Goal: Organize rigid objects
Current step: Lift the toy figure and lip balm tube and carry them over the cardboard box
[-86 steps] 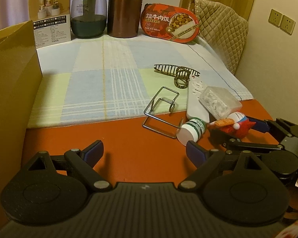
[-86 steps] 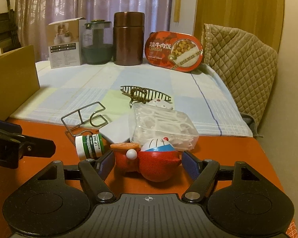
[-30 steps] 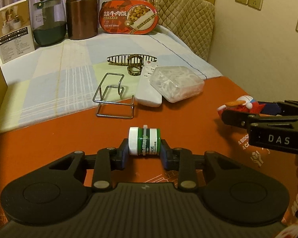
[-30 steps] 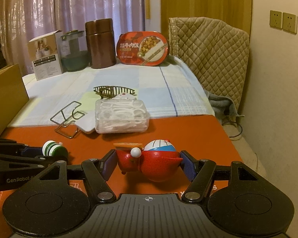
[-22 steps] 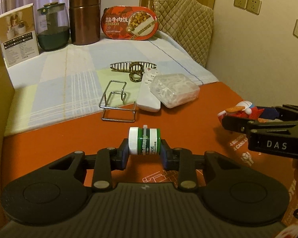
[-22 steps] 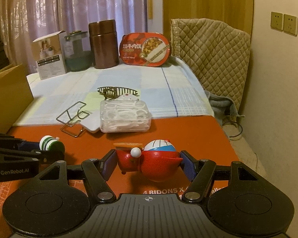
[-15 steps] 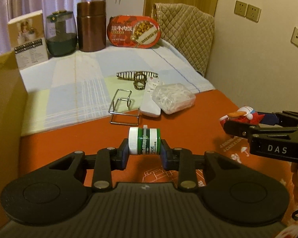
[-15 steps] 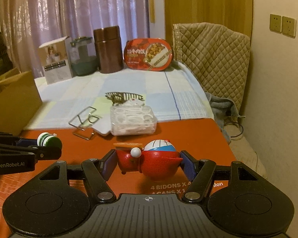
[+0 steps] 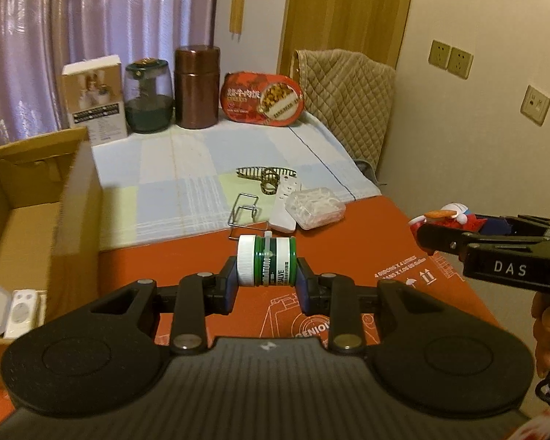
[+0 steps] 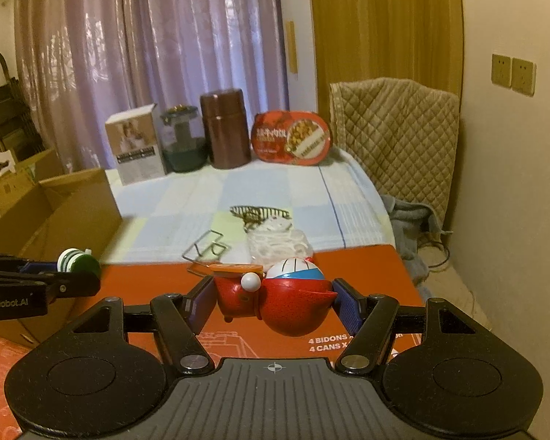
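Observation:
My left gripper point(image 9: 267, 278) is shut on a small green-and-white bottle point(image 9: 267, 261), held sideways above the orange table top point(image 9: 366, 249). It also shows in the right wrist view point(image 10: 73, 259). My right gripper point(image 10: 275, 302) is shut on a red and white toy figure point(image 10: 278, 295), held in the air; it shows at the right in the left wrist view point(image 9: 447, 218). An open cardboard box point(image 9: 29, 216) stands at the left with white items point(image 9: 18, 311) inside.
On the table lie a wire holder point(image 9: 246, 216), a white remote point(image 9: 286, 207), a clear plastic box point(image 9: 317, 207) and a hair clip point(image 9: 267, 176). At the back stand a carton point(image 9: 93, 99), a glass jar point(image 9: 148, 101), a brown canister point(image 9: 197, 86) and a red food tray point(image 9: 263, 99).
Both grippers have risen and pulled back with their objects still held. The cardboard box's inside has come into the left wrist view.

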